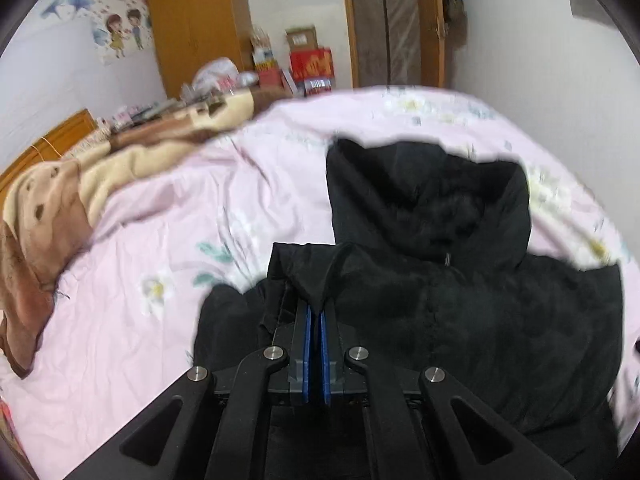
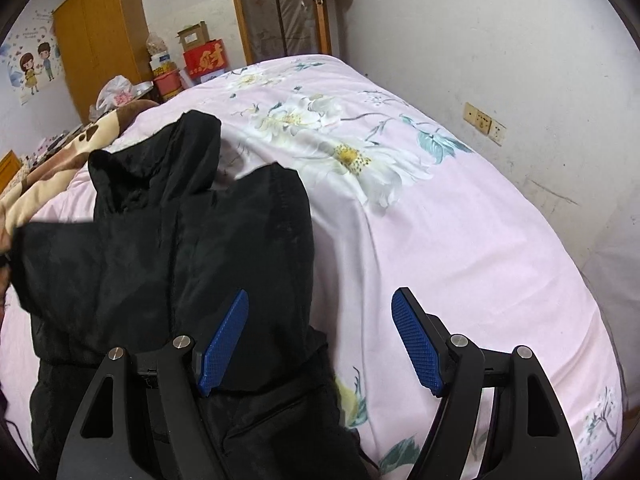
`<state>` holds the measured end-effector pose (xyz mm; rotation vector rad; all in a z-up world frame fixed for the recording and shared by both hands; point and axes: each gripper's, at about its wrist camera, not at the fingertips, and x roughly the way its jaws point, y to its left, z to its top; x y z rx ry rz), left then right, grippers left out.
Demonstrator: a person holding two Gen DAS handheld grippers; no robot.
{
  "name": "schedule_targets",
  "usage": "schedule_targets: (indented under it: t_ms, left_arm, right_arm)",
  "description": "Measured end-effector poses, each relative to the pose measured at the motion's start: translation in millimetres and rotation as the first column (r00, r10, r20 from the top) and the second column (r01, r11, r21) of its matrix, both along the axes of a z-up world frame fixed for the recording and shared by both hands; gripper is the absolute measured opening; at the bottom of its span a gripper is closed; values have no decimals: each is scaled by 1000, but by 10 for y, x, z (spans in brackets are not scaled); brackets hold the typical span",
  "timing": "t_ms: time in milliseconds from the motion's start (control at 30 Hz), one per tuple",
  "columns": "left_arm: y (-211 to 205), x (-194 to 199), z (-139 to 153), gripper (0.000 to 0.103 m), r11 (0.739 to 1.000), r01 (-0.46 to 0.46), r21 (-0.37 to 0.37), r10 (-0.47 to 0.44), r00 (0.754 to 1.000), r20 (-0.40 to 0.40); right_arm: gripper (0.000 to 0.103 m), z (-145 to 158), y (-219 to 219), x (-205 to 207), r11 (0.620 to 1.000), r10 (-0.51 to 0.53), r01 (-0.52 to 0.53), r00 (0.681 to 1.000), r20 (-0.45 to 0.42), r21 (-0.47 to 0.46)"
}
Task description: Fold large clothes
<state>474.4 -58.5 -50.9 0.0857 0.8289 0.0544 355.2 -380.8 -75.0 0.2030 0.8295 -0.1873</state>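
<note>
A large black hooded jacket (image 1: pixel 460 280) lies on a pink flowered bed sheet (image 1: pixel 160 240), hood toward the far end. My left gripper (image 1: pixel 317 312) is shut on a fold of the jacket's left edge, and the cloth rises in a peak out of the blue pads. In the right wrist view the same jacket (image 2: pixel 180 248) fills the left half. My right gripper (image 2: pixel 320 304) stands open over the jacket's right edge, its left finger above the black cloth and its right finger above the bed sheet (image 2: pixel 460 240); nothing is pinched between them.
A brown and cream blanket (image 1: pixel 60 208) lies bunched along the bed's left side. Beyond the bed stand a wooden wardrobe (image 1: pixel 192 24), stacked boxes (image 1: pixel 312 60) and a doorway (image 1: pixel 392 20). A white wall with sockets (image 2: pixel 484 122) runs close along the bed's right side.
</note>
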Motion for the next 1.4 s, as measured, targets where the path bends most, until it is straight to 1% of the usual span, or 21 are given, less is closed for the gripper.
schedule_targets:
  t_ms: [100, 167, 200, 300, 367, 433, 500, 600, 700, 733, 833, 900, 967, 1033, 1133, 1200, 1233, 1300, 1333, 1367, 1400]
  left_arm:
    - [36, -4, -308, 4, 999, -26, 27, 28, 998, -54]
    - [79, 41, -414, 5, 999, -47, 12, 48, 996, -70]
    - [77, 54, -441, 5, 999, -43, 25, 45, 997, -69]
    - [39, 85, -401, 4, 996, -40, 85, 43, 998, -35]
    - [93, 114, -329, 4, 996, -59, 71, 61, 998, -17]
    - [138, 152, -261, 4, 996, -74, 46, 74, 997, -7]
    - [151, 142, -203, 4, 995, -88, 45, 87, 996, 24]
    - [106, 59, -104, 4, 995, -91, 33, 88, 993, 84]
    - [90, 47, -84, 4, 994, -98, 53, 92, 989, 114]
    - [101, 80, -127, 4, 992, -103, 71, 95, 990, 106]
    - [173, 201, -369, 4, 990, -104, 99, 103, 995, 11]
    - [202, 233, -576, 4, 987, -101, 121, 109, 992, -57]
    - [207, 210, -710, 4, 985, -96, 141, 108, 991, -75]
    - [229, 167, -813, 4, 986, -98, 137, 112, 990, -91]
    - [235, 81, -854, 4, 988, -72, 140, 85, 992, -92]
    - [254, 37, -827, 4, 992, -56, 110, 67, 993, -100]
    - [299, 23, -788, 4, 996, -55, 72, 63, 992, -109]
    - [396, -23, -631, 9, 998, -62, 29, 64, 994, -89]
    - [421, -54, -534, 14, 998, -64, 18, 65, 995, -69]
    - [445, -85, -446, 23, 998, -64, 10, 65, 997, -44]
    - [460, -111, -355, 29, 998, -58, 2, 58, 998, -23]
  right_arm:
    - [74, 8, 97, 76, 999, 32, -31, 999, 15, -34]
    - [74, 11, 207, 163, 996, 73, -72, 997, 24, -59]
    - [74, 10, 256, 216, 993, 100, -98, 995, 28, -67]
    - [74, -45, 247, 389, 993, 87, -87, 996, 3, -79]
    - [74, -52, 179, 476, 995, 86, -87, 996, -8, -47]
    - [74, 1, 157, 504, 994, 101, -101, 995, 13, -36]
    - [74, 53, 197, 537, 988, 147, -145, 989, 33, -49]
    - [74, 17, 307, 615, 976, 208, -206, 977, 33, -64]
    - [74, -195, 417, 778, 976, 198, -201, 979, -38, -83]
    - [74, -262, 448, 830, 976, 192, -197, 979, -61, -97]
    - [74, -453, 520, 990, 974, 161, -173, 983, -93, -145]
    - [77, -526, 531, 1076, 976, 144, -161, 982, -120, -146]
    - [79, -589, 555, 1184, 972, 138, -164, 978, -157, -167]
    - [81, -629, 560, 1243, 970, 154, -184, 972, -180, -162]
    - [81, -656, 561, 1230, 961, 177, -212, 965, -193, -180]
    - [81, -664, 556, 1213, 956, 187, -225, 962, -199, -188]
    - [81, -642, 533, 1205, 959, 178, -216, 962, -206, -183]
    - [81, -524, 510, 1156, 968, 147, -178, 973, -177, -179]
    - [81, -423, 504, 1093, 973, 137, -157, 983, -126, -169]
    - [81, -310, 510, 1017, 978, 142, -150, 988, -66, -148]
    - [81, -232, 528, 966, 980, 149, -152, 988, -35, -132]
